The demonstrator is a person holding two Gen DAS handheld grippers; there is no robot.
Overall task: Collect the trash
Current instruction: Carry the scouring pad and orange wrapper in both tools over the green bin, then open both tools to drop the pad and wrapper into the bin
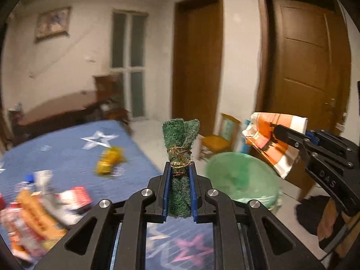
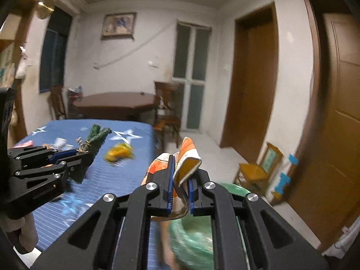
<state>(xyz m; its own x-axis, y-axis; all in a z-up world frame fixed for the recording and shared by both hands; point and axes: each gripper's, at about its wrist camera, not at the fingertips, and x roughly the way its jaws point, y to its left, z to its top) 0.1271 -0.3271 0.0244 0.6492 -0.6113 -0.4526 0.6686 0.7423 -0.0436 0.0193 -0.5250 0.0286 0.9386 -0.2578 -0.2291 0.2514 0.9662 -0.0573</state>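
A rolled green scouring pad [image 1: 181, 164], tied with cord, is clamped upright between the jaws of the left gripper [image 1: 180, 175]. A crumpled orange-and-white wrapper [image 2: 180, 171] is pinched between the closed jaws of the right gripper [image 2: 181, 180]. Both are held near a bin lined with a green bag [image 1: 243, 177], standing on the floor beside the bed [image 1: 67, 148]. Neither piece is dropped in yet. On the blue star-patterned cover, more trash is left: a yellow wrapper [image 1: 110, 159] and a heap of red and orange packets [image 1: 33, 216]. Much is smeared by blur, so the packets cannot be told apart. The bin's inside is mostly hidden.
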